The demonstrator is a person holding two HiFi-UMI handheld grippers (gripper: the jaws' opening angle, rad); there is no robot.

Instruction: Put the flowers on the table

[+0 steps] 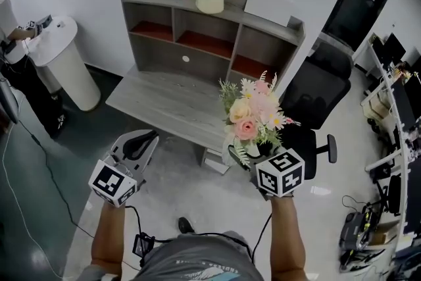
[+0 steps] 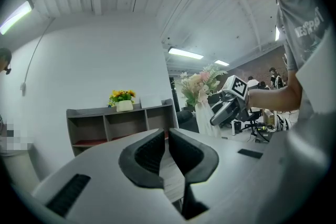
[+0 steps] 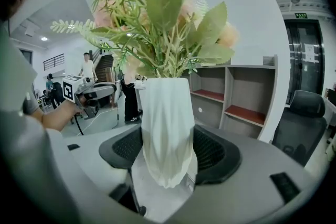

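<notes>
Right hand-held gripper (image 3: 168, 150) clamped low on white faceted vase (image 3: 167, 123) of pink artificial flowers (image 1: 254, 112): likely light, top-heavy, fragile; left hand-held gripper (image 2: 167, 150) closed, empty

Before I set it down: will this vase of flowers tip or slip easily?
Likely top-heavy: the flowers spread far wider than the vase. The vase narrows toward its base, so it may tip once released on the table. It looks smooth and hard, so it could slip in the right gripper.
</notes>
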